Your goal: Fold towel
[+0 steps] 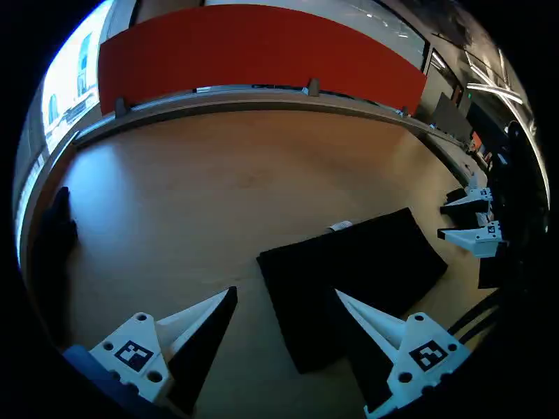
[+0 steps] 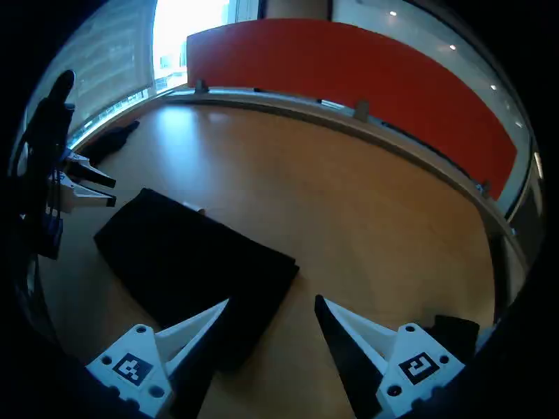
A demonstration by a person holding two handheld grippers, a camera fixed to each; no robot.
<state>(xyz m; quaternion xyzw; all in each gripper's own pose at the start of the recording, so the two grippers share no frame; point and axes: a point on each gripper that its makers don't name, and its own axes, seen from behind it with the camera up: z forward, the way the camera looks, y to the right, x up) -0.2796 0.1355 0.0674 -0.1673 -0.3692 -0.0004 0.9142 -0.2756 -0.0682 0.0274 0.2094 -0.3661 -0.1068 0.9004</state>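
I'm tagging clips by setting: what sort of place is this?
Probably an office: a wide wooden desk backed by a red divider panel, large windows beside it, with a black towel lying on the desk.

Your table [image 1: 209, 174] is light wood, with a raised rail along its far edge. A black towel [image 1: 349, 279] lies flat on it as a rectangle, a small white tag [image 1: 340, 225] at its far side. A dark item [image 1: 57, 220] sits near the window-side edge, well apart from the towel. Another dark lump [image 2: 454, 329] lies at the opposite end; both are too dim to identify.
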